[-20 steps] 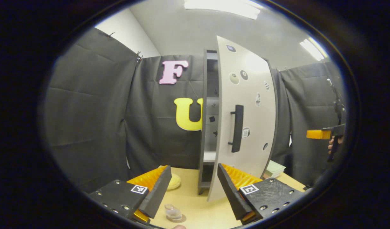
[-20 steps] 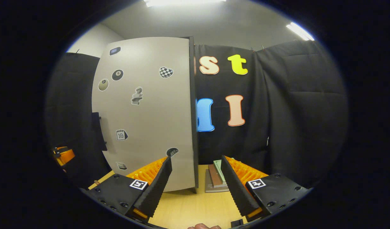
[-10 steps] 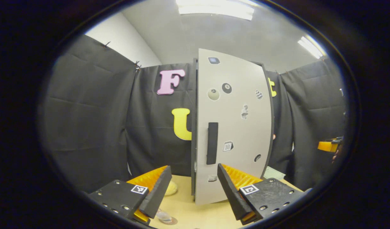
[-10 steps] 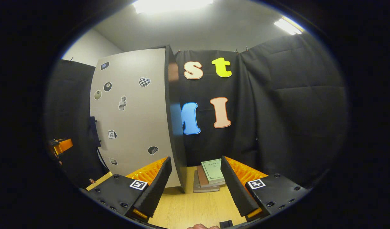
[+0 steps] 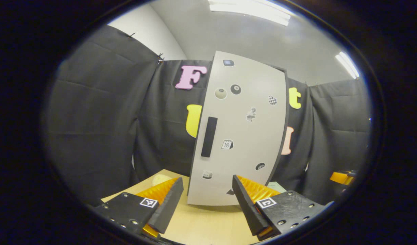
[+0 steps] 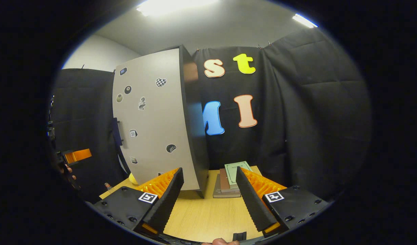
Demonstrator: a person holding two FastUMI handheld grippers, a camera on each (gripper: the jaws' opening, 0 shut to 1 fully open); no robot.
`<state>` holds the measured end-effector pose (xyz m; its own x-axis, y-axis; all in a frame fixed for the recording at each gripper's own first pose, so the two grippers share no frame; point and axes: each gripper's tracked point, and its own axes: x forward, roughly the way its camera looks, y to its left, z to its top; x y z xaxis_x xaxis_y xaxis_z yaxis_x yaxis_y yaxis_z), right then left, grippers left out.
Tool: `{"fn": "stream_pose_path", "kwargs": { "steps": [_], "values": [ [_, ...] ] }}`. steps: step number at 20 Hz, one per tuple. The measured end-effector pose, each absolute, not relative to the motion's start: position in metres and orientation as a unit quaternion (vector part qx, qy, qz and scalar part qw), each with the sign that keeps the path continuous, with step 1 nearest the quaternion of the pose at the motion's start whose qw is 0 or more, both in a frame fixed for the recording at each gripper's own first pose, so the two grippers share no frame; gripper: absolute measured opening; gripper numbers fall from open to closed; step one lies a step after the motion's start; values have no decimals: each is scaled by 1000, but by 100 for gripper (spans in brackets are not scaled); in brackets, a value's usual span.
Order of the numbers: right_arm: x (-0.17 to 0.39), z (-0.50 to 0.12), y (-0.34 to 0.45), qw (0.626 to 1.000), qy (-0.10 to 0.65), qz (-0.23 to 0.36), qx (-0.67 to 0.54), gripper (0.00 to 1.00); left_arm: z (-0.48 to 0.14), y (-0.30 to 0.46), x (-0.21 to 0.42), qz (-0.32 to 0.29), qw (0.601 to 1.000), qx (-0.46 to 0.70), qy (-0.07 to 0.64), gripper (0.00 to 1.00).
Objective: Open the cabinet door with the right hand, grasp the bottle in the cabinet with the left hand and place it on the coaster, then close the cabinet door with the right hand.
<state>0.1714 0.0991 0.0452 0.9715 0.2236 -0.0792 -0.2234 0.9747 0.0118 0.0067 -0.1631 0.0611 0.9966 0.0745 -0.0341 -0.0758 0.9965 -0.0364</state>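
We read "10" on a calendar sticker on the door. We see an 8-ball sticker higher up, its digit too small to make out.

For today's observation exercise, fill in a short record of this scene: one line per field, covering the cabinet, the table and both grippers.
cabinet door: shut, pale grey, stickers on its face
door handle: black vertical bar, nothing touching it
table: light wood
books: small stack lying beside the cabinet
left gripper: open, empty, facing the door
right gripper: open, empty, off the cabinet's corner
bottle and coaster: not seen from either view
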Motion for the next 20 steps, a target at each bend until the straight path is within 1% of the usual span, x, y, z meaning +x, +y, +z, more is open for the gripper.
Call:
{"fn": "stream_pose_path", "kwargs": {
  "steps": [1,4,5,6,7,8,9,10,11,12,13,14,15,16,17,19,20],
  "values": [
    [174,46,97,993,38,111,-1,99,64,-160,3,46,999,-3,13,87],
    [179,46,95,994,33,105,4,98,75,-167,-1,51,999,0,-1,89],
    [180,42,96,994,36,107,6,98,76,-171,-2,45,999,-2,-2,87],
    [183,41,98,993,37,108,6,98,78,-174,-2,40,999,0,-7,87],
    [185,39,98,994,40,107,4,98,80,-173,-1,39,999,4,-9,87],
    [188,37,99,993,42,106,1,98,83,-173,-1,38,999,9,-12,92],
    [189,36,100,994,43,104,-3,98,84,-171,1,39,999,14,-15,89],
    [191,34,100,994,43,99,-5,98,85,-170,4,39,999,17,-16,89],
    [192,30,102,994,45,96,-5,98,82,-169,7,39,999,17,-14,92],
    [195,27,102,995,47,91,-5,98,80,-169,12,37,999,14,-12,87],
    [199,22,103,995,51,85,-5,98,77,-168,17,33,999,11,-10,89],
    [201,17,105,995,57,81,-4,98,74,-166,22,31,999,9,-7,89],
    [203,11,109,994,67,81,1,98,70,-163,30,30,999,9,-6,87],
    [204,5,115,993,82,83,12,98,69,-159,36,28,1000,11,-6,89],
    [204,2,119,992,88,83,27,98,69,-154,40,28,999,15,-6,89],
    [209,-2,122,993,92,67,46,98,67,-144,46,21,1000,21,-4,89],
    [213,-4,124,993,91,57,48,98,65,-141,49,14,1000,24,-6,87]
  ]
}}
